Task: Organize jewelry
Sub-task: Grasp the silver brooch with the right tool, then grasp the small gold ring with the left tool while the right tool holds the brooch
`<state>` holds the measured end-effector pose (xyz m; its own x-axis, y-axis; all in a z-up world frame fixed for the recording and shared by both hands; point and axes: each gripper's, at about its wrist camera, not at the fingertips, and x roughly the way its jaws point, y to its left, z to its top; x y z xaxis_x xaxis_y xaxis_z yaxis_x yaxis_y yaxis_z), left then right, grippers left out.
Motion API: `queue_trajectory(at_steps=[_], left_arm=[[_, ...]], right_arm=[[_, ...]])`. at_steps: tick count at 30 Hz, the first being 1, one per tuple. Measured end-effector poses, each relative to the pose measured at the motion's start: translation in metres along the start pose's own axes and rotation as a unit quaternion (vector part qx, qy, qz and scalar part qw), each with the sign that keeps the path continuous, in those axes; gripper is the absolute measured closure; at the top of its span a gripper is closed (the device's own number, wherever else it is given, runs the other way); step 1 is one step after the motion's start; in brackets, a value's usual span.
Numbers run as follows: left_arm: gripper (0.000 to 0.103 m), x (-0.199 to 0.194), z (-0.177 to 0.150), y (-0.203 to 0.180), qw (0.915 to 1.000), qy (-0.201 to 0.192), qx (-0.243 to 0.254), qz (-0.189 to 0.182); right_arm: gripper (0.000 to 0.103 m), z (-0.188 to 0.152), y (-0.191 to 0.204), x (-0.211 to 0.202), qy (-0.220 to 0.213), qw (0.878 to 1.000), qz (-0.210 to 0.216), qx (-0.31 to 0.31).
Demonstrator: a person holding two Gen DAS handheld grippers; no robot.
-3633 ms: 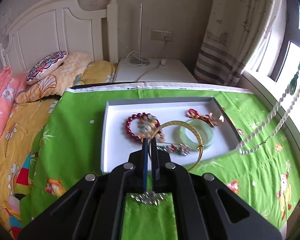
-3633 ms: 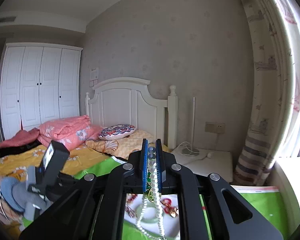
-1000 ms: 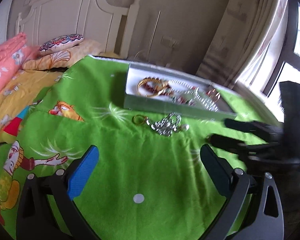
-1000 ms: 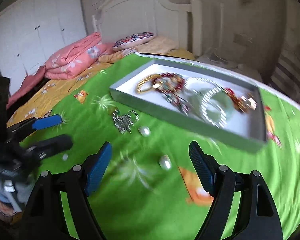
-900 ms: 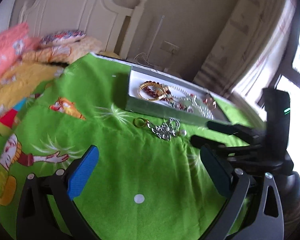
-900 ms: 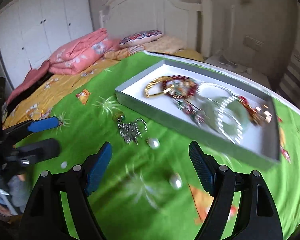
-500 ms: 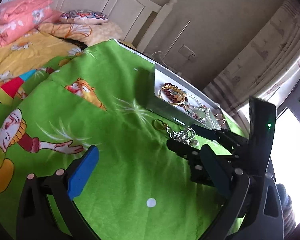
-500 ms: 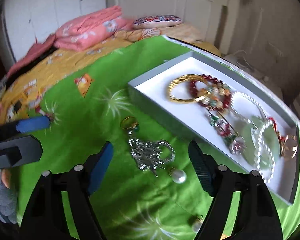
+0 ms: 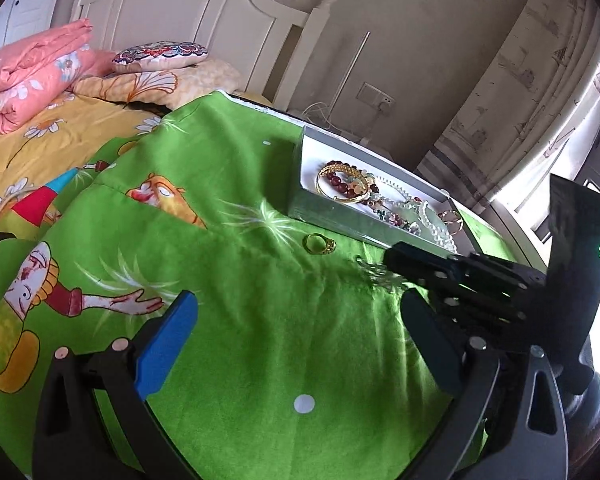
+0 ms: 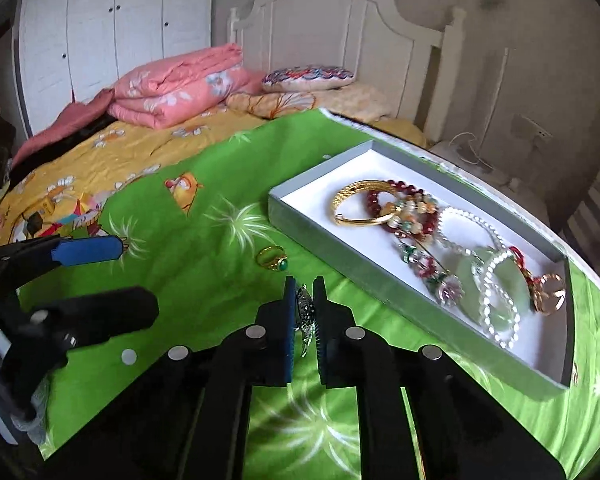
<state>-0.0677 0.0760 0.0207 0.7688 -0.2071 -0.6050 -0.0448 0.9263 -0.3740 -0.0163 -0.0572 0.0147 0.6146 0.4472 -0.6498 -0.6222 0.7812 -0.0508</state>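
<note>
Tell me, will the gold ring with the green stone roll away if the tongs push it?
Probably not far. The gold ring lies flat on the soft green blanket, whose wrinkles would likely slow it. Its raised green stone should stop smooth rolling. Being small, hard and shiny, it might slip from the tongs, unlike the dangly silver piece the right tongs pinch.

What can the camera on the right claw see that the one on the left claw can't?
Only the right camera shows the white wardrobe and the silver brooch pinched in the right claw, whose jaws have just closed. Only the left camera shows the curtain and the left claw from behind, wide open and empty. Both show the jewelry tray, the gold ring on the green cloth, and the bed.
</note>
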Motion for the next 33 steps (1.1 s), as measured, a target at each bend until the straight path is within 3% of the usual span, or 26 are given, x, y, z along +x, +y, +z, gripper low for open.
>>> queue_trajectory(at_steps=[8,14,18,24,29,33], left_arm=[[0.003,0.003,0.000,-0.002,0.9999,0.008,0.005,0.008],[0.003,0.007,0.000,-0.004,0.9996,0.020,0.011,0.016],[0.003,0.015,0.000,-0.009,0.9983,0.046,0.024,0.025],[0.003,0.026,0.000,-0.020,0.9946,0.078,0.052,0.045],[0.004,0.045,0.009,-0.034,0.9872,0.099,0.087,0.091],[0.009,0.069,0.024,-0.045,0.9812,0.104,0.114,0.115]], right_arm=[[0.093,-0.022,-0.025,-0.067,-0.075,0.995,0.019,0.061],[0.093,-0.059,-0.053,-0.108,-0.101,0.987,0.028,0.125],[0.093,-0.079,-0.070,-0.115,-0.110,0.979,0.038,0.168],[0.093,-0.094,-0.096,-0.123,-0.146,0.958,0.077,0.235],[0.093,-0.107,-0.117,-0.125,-0.162,0.938,0.106,0.289],[0.093,-0.105,-0.114,-0.126,-0.164,0.939,0.109,0.283]])
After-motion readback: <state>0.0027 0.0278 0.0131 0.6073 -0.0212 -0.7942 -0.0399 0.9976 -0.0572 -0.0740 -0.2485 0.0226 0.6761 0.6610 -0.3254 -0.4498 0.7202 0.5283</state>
